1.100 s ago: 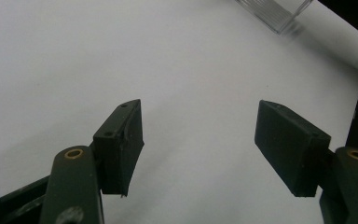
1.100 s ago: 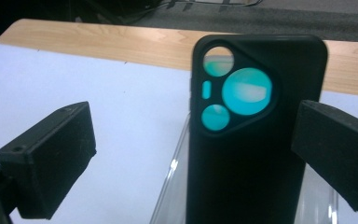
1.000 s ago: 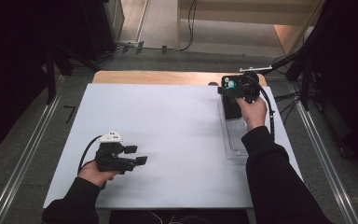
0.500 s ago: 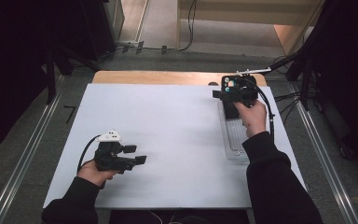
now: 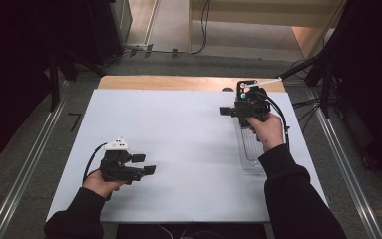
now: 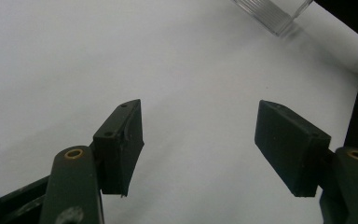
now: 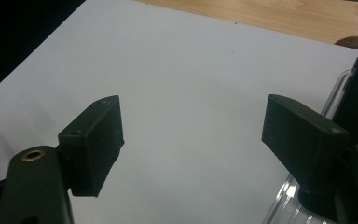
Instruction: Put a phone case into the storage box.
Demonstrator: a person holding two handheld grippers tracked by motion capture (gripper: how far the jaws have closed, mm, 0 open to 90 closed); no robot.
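— Far left, near edge of the bench (image 5: 189, 149)?
— Left hand (image 5: 102, 183), dark sleeve, wrapped round the left claw (image 5: 146, 165). White plate on top, black cable looping off behind. Jaws aimed rightward across the white sheet.

— Open or closed?
— Wide apart, seen along the left claw (image 6: 200, 144) in its own view. Nothing between the pads (image 6: 121, 144) but bare white surface. Holding nothing, touching nothing visible.

— Anything else in that view?
— Corner of a clear ribbed plastic tray (image 6: 272, 14) at the top right, well apart from the jaws. Dark sleeve edge down the right side.

— Middle of the bench?
— Plain white sheet, a strip of bare wood showing along the far edge.

— Right side, then?
— Right hand (image 5: 266, 132) gripping the right claw (image 5: 229, 111), held over the far end of the clear plastic tray (image 5: 248, 157) (height above it hard to judge). Small coloured dots on the body, cable trailing off to the right. Jaws pointing left.

— State of that one?
— Spread wide as well, per the right claw (image 7: 193, 140) in its own view. Empty between the pads (image 7: 93, 144), white sheet beyond. Curved rim of the clear plastic tray (image 7: 284, 200) just under the right-hand pad; touching or not, cannot tell.

— And the tray itself?
— Lengthwise along the right edge of the bench, near end beside the right sleeve. Contents too faint to make out.
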